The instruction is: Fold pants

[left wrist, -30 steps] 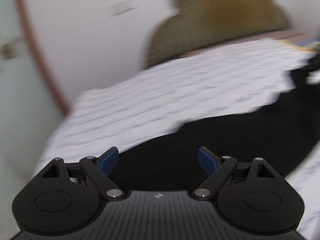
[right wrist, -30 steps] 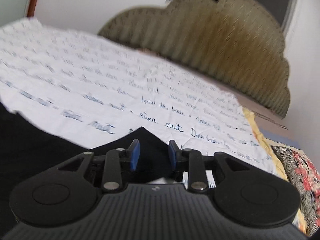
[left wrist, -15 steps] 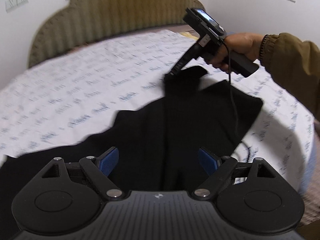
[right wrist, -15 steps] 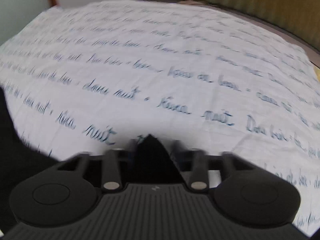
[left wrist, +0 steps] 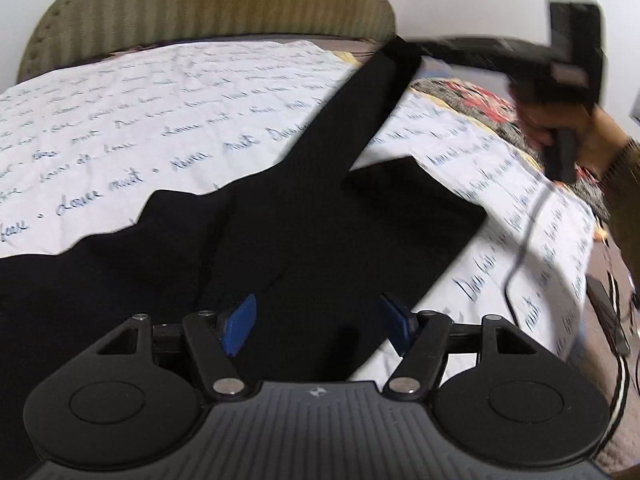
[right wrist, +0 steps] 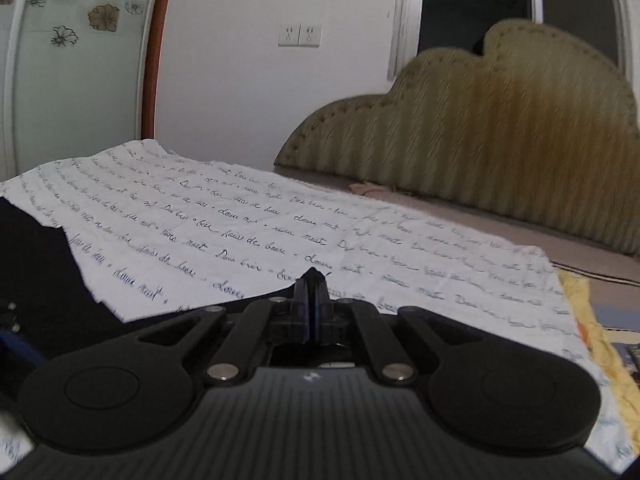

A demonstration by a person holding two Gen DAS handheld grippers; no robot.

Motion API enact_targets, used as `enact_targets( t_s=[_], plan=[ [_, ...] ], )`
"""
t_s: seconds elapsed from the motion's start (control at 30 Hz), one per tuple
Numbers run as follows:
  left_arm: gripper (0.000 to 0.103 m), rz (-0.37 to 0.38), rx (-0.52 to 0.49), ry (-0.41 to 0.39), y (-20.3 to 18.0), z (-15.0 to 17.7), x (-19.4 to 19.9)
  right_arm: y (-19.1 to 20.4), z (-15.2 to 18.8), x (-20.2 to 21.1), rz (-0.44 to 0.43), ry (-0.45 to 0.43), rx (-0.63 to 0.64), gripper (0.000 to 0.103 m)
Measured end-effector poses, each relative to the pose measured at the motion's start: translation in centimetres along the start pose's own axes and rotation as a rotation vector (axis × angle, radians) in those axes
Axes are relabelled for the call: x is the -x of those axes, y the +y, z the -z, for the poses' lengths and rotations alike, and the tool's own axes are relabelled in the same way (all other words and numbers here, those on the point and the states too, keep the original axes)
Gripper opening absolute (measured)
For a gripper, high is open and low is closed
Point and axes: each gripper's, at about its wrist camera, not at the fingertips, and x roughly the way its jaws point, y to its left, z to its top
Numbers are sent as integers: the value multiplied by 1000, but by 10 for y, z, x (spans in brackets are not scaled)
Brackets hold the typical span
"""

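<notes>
The right tool (right wrist: 311, 280) is clamped shut on a corner of the black pants (left wrist: 280, 240): a small peak of dark cloth stands pinched between its closed pads, and in the left wrist view the same tool (left wrist: 404, 50) hangs above the bed with a long strip of the garment drawn taut from its tip down to the rest of the fabric. That lifted strip looks like one end of the pants raised so it can be carried over the part lying flat, which would be the fold itself. The person's hand (left wrist: 560, 128) grips the handle, with a brown sleeve (left wrist: 624, 184) behind it. The left tool (left wrist: 318, 322) has just been closing but its blue pads are apart, hovering just above the cloth with nothing pressed between them; it seems placed to catch or pin the near edge while the other end travels. The pants spread from directly under the left tool outward and up to the right tool, lying on a white sheet (left wrist: 120, 120) printed with handwriting, which covers the bed. The padded headboard (left wrist: 208, 4) stands beyond, well apart from both tools.
</notes>
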Motion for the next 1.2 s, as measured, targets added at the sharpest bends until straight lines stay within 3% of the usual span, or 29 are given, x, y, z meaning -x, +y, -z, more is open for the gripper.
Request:
enact_targets(
  t_s=[0.1,0.23,0.3,0.37,0.43,0.47,0.57,0.6,0.67,0.77,0.87,1.0,1.03,1.07,1.2],
  plan=[
    [67,20,-44,25,-13,7,-3,0,48,27,66,126,8,4],
    [67,58,-87,43,-30,14,-1,6,106,33,150,312,8,0],
    [67,62,-106,26,-35,18,7,10,120,32,283,410,40,2],
    [67,28,-124,1,-34,19,16,6,122,43,410,415,10,4],
    [67,-21,-118,-21,-30,17,23,6,112,52,499,362,-60,7],
    [67,-53,-110,-34,-27,16,25,9,105,54,496,332,-82,9],
    [67,-148,-76,-56,-16,12,28,22,88,43,371,272,-194,16],
    [67,-160,-58,-54,-11,11,30,24,86,37,346,268,-247,24],
    [67,-166,-28,-53,-2,12,37,25,88,27,340,272,-337,25],
    [68,-193,-35,-55,6,18,46,14,110,41,332,212,-533,25],
    [68,-215,-57,-44,5,22,42,-2,138,49,304,203,-682,36],
    [69,-214,-70,-41,1,25,36,-3,147,43,265,190,-672,35],
    [69,-217,-74,-39,-1,25,35,-2,146,41,242,198,-654,20],
    [69,-224,-79,-36,-2,26,34,2,144,41,235,211,-640,15],
    [69,-247,-91,-28,-2,27,33,8,140,52,242,197,-614,12]
  ],
)
